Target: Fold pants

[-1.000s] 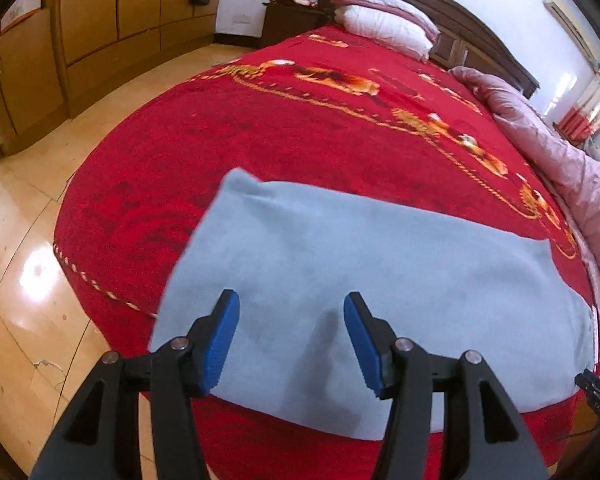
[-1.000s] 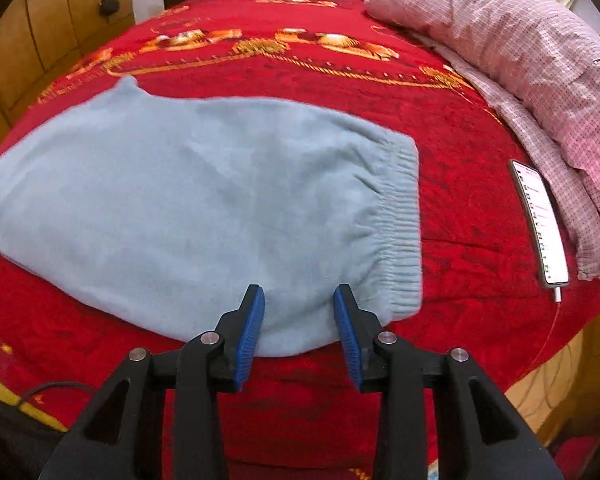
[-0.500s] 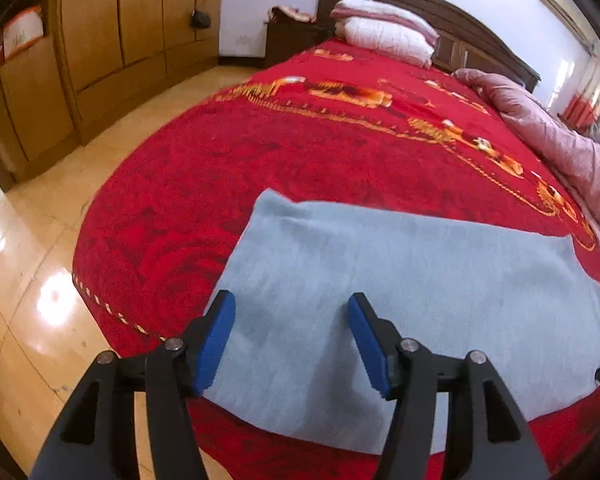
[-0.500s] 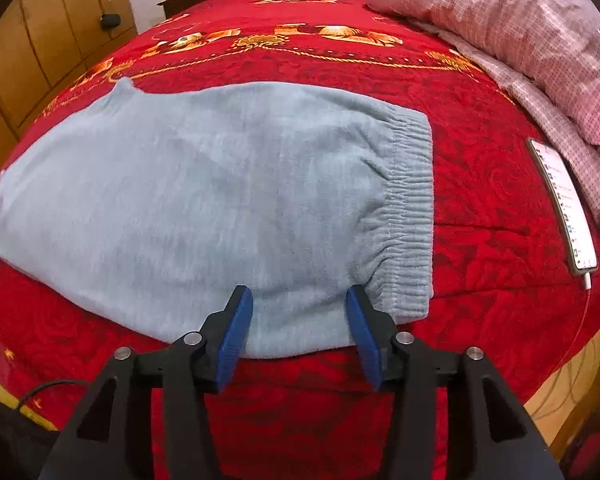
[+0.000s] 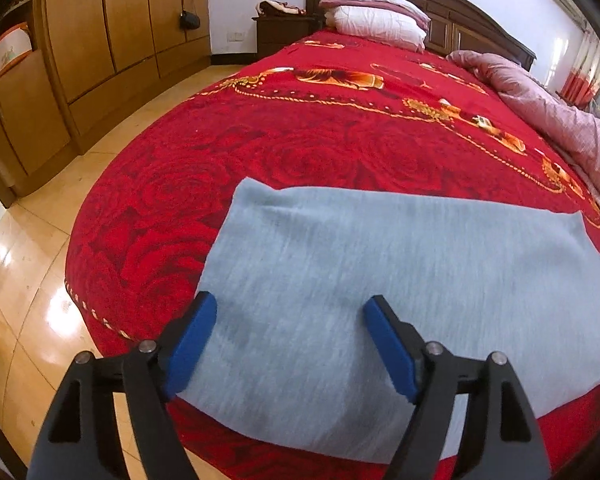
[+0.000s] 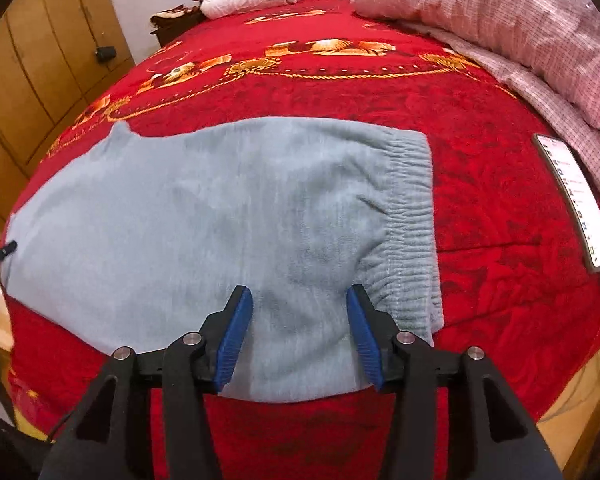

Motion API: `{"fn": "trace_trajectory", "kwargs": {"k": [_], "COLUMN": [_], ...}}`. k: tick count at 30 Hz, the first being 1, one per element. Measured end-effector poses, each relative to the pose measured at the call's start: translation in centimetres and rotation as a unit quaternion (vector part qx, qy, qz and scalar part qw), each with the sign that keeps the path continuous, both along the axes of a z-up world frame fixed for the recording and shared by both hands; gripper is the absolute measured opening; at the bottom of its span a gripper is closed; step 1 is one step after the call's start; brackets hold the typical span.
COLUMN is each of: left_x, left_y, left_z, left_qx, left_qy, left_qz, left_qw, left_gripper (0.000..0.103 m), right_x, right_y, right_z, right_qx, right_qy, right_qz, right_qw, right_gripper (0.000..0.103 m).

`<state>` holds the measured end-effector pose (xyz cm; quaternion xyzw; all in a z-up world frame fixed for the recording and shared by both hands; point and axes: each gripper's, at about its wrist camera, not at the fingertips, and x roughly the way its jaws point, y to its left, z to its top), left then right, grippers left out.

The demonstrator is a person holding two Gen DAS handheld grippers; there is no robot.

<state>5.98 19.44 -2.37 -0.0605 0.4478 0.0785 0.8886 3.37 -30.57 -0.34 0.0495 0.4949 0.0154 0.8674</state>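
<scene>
Two grippers, left gripper [image 5: 290,344] and right gripper [image 6: 300,334], fingers spread, over grey pants [image 6: 220,216], red bed [image 6: 340,92].

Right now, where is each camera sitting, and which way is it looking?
Left wrist: rides on the left tool, low over the bed's foot edge, looking up the red bedspread toward the pillows; both blue-tipped fingers show, spread open above the pants.
Right wrist: rides on the right tool, looking over the pants' waistband end toward the pink quilt; a phone lies right; fingers open.
Both see: pants, bedspread, pillows, quilt.
</scene>
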Motion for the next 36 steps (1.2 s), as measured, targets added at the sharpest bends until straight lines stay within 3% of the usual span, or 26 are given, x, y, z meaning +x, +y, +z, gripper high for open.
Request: {"fn": "trace_trajectory", "kwargs": {"k": [5,8,10,11,13,18,20,22,29,36], "left_x": [0.0,0.1,0.2,0.3,0.5,-0.1,-1.0,-1.7,-3.1,-3.3], "left_y": [-0.3,-1.1,-1.3,-1.2,-0.8,0.8,1.4,1.3,-2.1,-7.3], "left_z": [0.1,0.2,0.4,0.5,0.6,1.6,2.6,3.8,9.3,13.2], "left_qx": [0.008,0.020,0.020,0.016,0.008,-0.051,-0.115,-0.148,-0.153,-0.147], "left_qy": [0.004,0.004,0.005,0.007,0.008,-0.005,-0.032,-0.049,-0.102,-0.118], "left_qz": [0.023,0.017,0.011,0.013,0.022,0.025,0.008,-0.002,-0.053,-0.107], "left_qw": [0.9997,0.9997,0.9997,0.9998,0.9997,0.9984,0.9928,0.9877,0.9815,0.9763], "left_gripper": [0.071,0.058,0.036,0.031,0.012,0.006,0.005,0.005,0.004,0.004], "right_x": [0.0,-0.1,0.0,0.1,0.3,0.2,0.2,0.2,-0.7,-1.6], "right_y": [-0.1,-0.5,-0.7,-0.9,-1.2,-0.7,-0.5,-0.6,-1.6,0.6], "right_z": [-0.1,-0.2,-0.1,0.0,0.1,0.1,0.2,0.3,2.0,3.5], "right_qx": [0.007,0.023,0.033,0.038,0.049,0.032,0.024,0.030,0.083,0.039], "right_qy": [-0.001,-0.004,-0.001,0.003,0.008,0.009,0.009,0.010,0.004,-0.015], "right_qz": [0.004,-0.002,-0.004,-0.004,-0.006,0.002,0.004,0.003,-0.012,0.017], "right_qw": [1.000,1.000,0.999,0.999,0.999,0.999,1.000,1.000,0.996,0.999], "right_gripper": [0.055,0.057,0.057,0.057,0.058,0.057,0.057,0.057,0.057,0.056]}}
